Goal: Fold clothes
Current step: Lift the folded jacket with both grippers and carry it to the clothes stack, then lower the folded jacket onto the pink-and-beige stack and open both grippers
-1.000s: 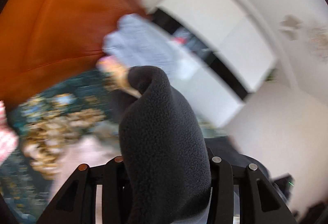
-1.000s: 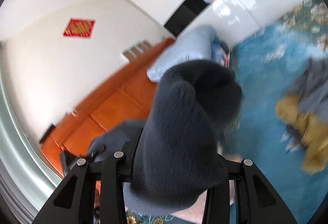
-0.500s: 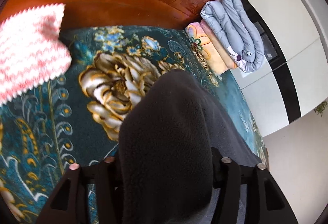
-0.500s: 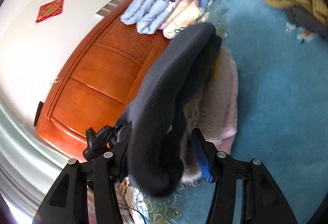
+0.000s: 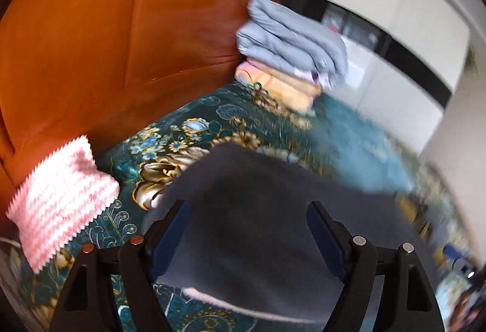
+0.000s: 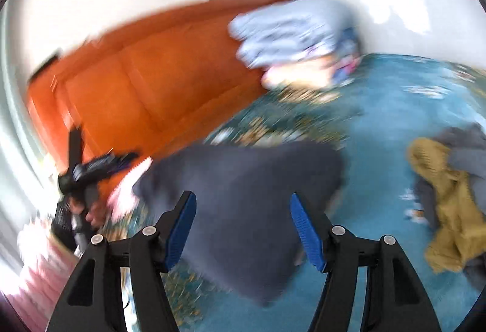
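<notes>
Both your left gripper (image 5: 247, 233) and right gripper (image 6: 240, 225) are opening, pads clear of the dark fleece (image 5: 258, 210) lying on the floral bedspread (image 5: 212, 119). Pull back carelessly and a finger could snag it, undoing the fold.

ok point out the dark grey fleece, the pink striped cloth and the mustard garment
dark grey fleece (image 5: 258, 210), left wrist view, middle of its flat top.
pink striped cloth (image 5: 60, 198), left wrist view, centre of the stripes.
mustard garment (image 6: 449, 204), right wrist view, middle of the crumpled heap.

A home bedroom: a bed spread with a teal floral blanket (image 5: 212, 131) stands against an orange wooden headboard (image 5: 106, 43). Folded quilts (image 5: 291, 46) are stacked by it, and white wardrobes (image 5: 395, 65) line the wall behind.
</notes>
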A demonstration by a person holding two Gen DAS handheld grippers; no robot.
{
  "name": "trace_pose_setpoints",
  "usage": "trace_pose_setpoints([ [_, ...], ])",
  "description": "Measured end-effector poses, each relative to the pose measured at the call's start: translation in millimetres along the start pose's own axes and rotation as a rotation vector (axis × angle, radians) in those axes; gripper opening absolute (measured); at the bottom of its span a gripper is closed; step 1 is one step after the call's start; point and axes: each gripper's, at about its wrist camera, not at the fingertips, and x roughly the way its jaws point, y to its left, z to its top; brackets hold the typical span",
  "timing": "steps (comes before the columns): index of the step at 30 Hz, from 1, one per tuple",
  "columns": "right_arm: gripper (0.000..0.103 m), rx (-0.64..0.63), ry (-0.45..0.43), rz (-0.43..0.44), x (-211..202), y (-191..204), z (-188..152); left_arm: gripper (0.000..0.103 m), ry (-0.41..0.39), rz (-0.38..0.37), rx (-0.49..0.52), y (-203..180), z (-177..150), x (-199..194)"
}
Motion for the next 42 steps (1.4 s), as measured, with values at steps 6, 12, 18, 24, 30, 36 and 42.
trace_pose_setpoints([
  [6, 0.066, 0.036, 0.156, -0.077, 71, -8, -38, 0.085, 0.156, 0.136, 0.014, 4, -32, 64],
  [12, 0.066, 0.123, 0.090, -0.009, 38, -21, -40, 0.083, 0.067, 0.124, -0.009, -18, -32, 27],
  [18, 0.067, 0.171, -0.050, -0.059, -11, -36, -62, 0.085, -0.100, 0.016, -0.019, -63, -76, -40],
  [24, 0.074, 0.082, -0.025, -0.104, -8, -32, -113, 0.103, -0.149, 0.081, -0.034, -112, -154, -50],
  [30, 0.081, 0.018, 0.032, -0.158, -1, -39, -123, 0.103, -0.133, 0.191, -0.020, -158, -179, -37],
  [36, 0.095, -0.078, 0.057, -0.164, -10, -40, -118, 0.103, -0.176, 0.255, -0.085, -176, -186, -29],
  [42, 0.103, -0.003, -0.013, -0.169, -20, -58, -132, 0.103, -0.104, 0.293, -0.122, -183, -207, -6],
])
